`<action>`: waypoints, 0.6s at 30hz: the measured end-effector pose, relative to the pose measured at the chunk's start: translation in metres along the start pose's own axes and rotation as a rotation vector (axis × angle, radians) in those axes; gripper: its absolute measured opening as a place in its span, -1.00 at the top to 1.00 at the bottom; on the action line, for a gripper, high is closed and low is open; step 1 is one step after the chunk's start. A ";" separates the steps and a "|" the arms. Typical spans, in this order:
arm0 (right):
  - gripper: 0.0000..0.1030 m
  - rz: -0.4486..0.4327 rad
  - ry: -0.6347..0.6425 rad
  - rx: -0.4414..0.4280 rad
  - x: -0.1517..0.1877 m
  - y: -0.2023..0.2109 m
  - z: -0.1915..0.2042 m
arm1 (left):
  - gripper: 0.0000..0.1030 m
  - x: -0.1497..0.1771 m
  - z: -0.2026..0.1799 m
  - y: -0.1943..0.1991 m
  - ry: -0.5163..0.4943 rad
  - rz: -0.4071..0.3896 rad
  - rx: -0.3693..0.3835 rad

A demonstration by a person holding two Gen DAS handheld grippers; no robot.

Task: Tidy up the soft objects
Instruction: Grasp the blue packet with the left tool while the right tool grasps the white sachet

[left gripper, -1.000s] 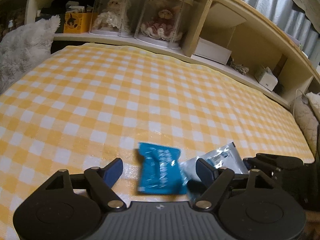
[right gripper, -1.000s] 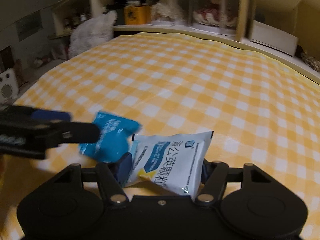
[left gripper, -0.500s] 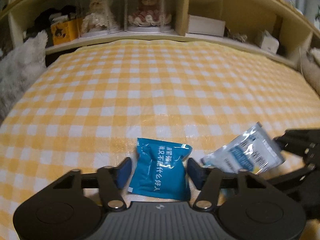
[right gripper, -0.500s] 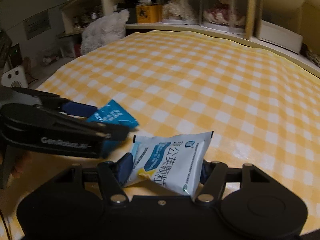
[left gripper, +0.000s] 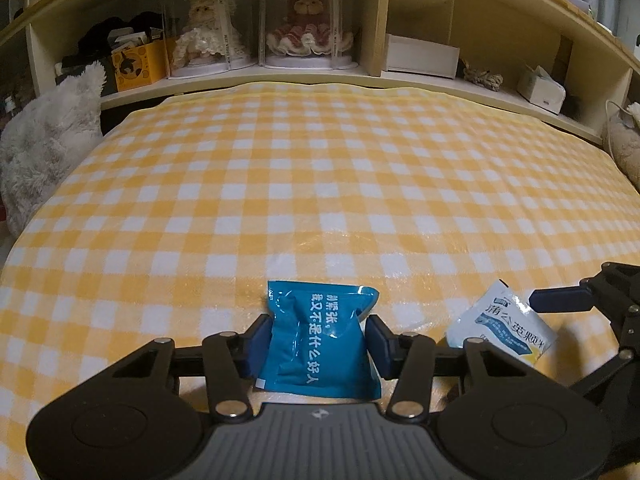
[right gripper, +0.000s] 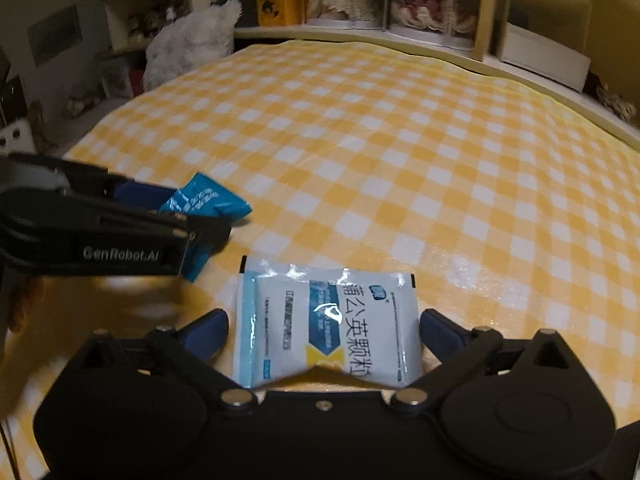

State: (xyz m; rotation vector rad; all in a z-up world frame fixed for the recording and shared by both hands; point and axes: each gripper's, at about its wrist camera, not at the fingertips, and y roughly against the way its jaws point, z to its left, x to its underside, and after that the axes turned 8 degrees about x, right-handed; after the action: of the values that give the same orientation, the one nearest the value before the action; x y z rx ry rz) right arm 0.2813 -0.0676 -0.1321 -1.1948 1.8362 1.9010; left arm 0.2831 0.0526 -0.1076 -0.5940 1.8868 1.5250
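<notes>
Blue pkt [left gripper: 320, 340] pinched in L gripper [left gripper: 318, 342].

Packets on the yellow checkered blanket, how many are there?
2. The blue packet sits pinched in the left gripper. The white packet lies flat between the right gripper's open fingers.

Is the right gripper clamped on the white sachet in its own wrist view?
No: the right gripper stands open, with a gap beside the white sachet lying flat on the cloth.

The left gripper [right gripper: 192, 220], blurred, hides part of the blue packet [right gripper: 208, 200].
</notes>
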 end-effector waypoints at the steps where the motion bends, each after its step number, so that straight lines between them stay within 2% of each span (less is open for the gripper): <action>1: -0.98 0.001 -0.007 0.012 0.000 -0.001 -0.001 | 0.01 0.000 0.001 0.000 0.002 -0.001 0.001; 2: -0.87 0.004 -0.016 0.021 0.000 -0.002 -0.002 | 0.02 0.000 0.001 0.000 0.007 -0.001 0.003; 4: -0.78 0.004 -0.049 0.010 0.001 -0.001 -0.007 | 0.05 -0.001 0.002 0.001 0.024 -0.008 0.005; 8: -0.39 -0.009 -0.044 0.010 -0.001 0.007 -0.010 | 0.08 -0.003 0.002 0.005 0.042 -0.028 0.004; 11: -0.31 -0.012 -0.052 0.018 -0.002 0.014 -0.010 | 0.08 -0.007 0.000 0.012 0.058 -0.050 0.022; 18: -0.28 -0.068 -0.075 0.050 -0.004 0.052 -0.016 | 0.08 -0.017 -0.014 0.046 0.065 -0.134 0.052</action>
State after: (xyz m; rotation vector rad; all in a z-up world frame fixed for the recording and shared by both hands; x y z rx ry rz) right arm 0.2553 -0.0903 -0.0903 -1.1392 1.7713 1.8272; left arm 0.2608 0.0485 -0.0619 -0.7390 1.8894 1.3826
